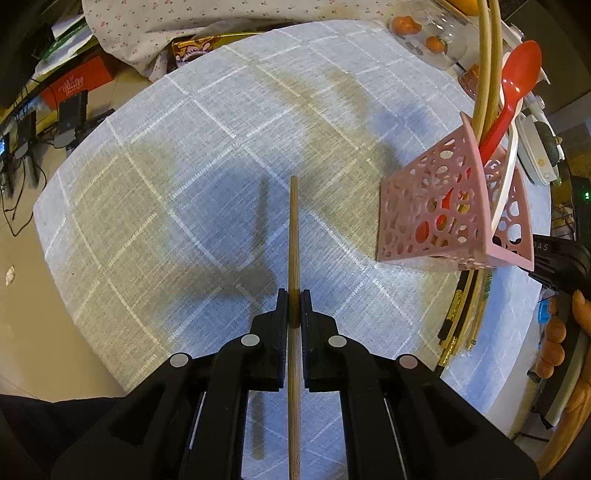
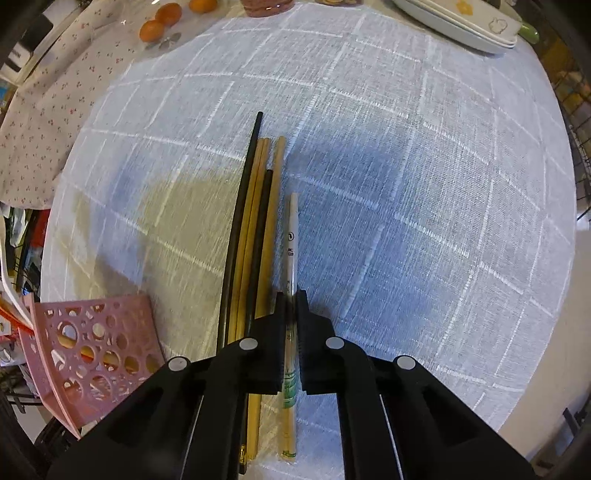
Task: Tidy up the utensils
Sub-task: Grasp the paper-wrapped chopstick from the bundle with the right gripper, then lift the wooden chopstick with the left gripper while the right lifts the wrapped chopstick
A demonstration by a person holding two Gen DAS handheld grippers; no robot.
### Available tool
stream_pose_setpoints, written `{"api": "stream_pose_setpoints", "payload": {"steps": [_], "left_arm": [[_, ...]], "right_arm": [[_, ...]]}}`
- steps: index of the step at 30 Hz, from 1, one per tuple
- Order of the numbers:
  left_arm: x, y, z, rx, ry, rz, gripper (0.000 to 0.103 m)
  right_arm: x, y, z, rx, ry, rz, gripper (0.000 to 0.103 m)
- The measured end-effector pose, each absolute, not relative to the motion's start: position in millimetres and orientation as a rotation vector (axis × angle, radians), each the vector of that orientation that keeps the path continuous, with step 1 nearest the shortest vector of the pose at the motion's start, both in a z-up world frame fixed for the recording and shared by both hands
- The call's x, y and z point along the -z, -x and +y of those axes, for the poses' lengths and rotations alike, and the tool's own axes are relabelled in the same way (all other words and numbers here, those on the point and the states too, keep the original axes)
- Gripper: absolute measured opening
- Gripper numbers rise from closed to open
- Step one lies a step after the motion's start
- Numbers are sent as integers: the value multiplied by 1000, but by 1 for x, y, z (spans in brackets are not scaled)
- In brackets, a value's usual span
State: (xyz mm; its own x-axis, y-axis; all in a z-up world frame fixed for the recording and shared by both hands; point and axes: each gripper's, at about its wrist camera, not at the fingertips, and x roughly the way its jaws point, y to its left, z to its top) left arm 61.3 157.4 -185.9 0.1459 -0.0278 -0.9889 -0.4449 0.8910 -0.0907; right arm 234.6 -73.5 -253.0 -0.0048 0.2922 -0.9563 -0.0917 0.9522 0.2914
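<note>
The left wrist view looks straight down on a round table under a pale blue-grey checked tablecloth (image 1: 207,155). At its far left edge lies a white cloth with small red flowers (image 1: 147,29), and beside that a gold printed box (image 1: 195,50). At bottom centre the black left gripper (image 1: 294,299) is clamped on a single light brown wooden chopstick (image 1: 294,229), which runs between the pads and points away across bare cloth. To the right stands a pink plastic utensil basket with round cut-out holes (image 1: 436,206). A red plastic spoon (image 1: 517,81), 2 pale bamboo sticks (image 1: 487,55) and a white strip rise out of it. Behind the basket sit small orange fruits (image 1: 406,26) near a clear container. Just right of the basket, at the table's edge, a hand (image 1: 561,332) holds the other black tool, and loose chopsticks lie below the basket.

In the right wrist view, the flowered cloth (image 2: 48,110) and the orange fruits (image 2: 159,22) are at far left, and the pink basket (image 2: 92,354) sits at lower left, near the loose sticks but apart from them. In the middle, 2 black chopsticks (image 2: 243,206) and 3 tan wooden chopsticks (image 2: 273,206) lie side by side on the cloth. Just right of them the black right gripper (image 2: 291,299) is squeezed shut on a chopstick in a white paper sleeve with green print (image 2: 291,236). The tan chopstick lies right beside the gripper's left finger. Stacked white dishes (image 2: 461,26) rest at the far right edge.
</note>
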Motion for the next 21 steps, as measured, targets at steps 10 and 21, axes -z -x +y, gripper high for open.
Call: {"api": "stream_pose_setpoints", "payload": {"steps": [10,21], "left_arm": [[183,-59,149,-293,409,1409,5],[169,-56,129,-273,410,1399,5]], "right_arm": [[243,-222,-88,-356,-215,1560,5],[240,-197,-91,-405,-203,1579,6]]}}
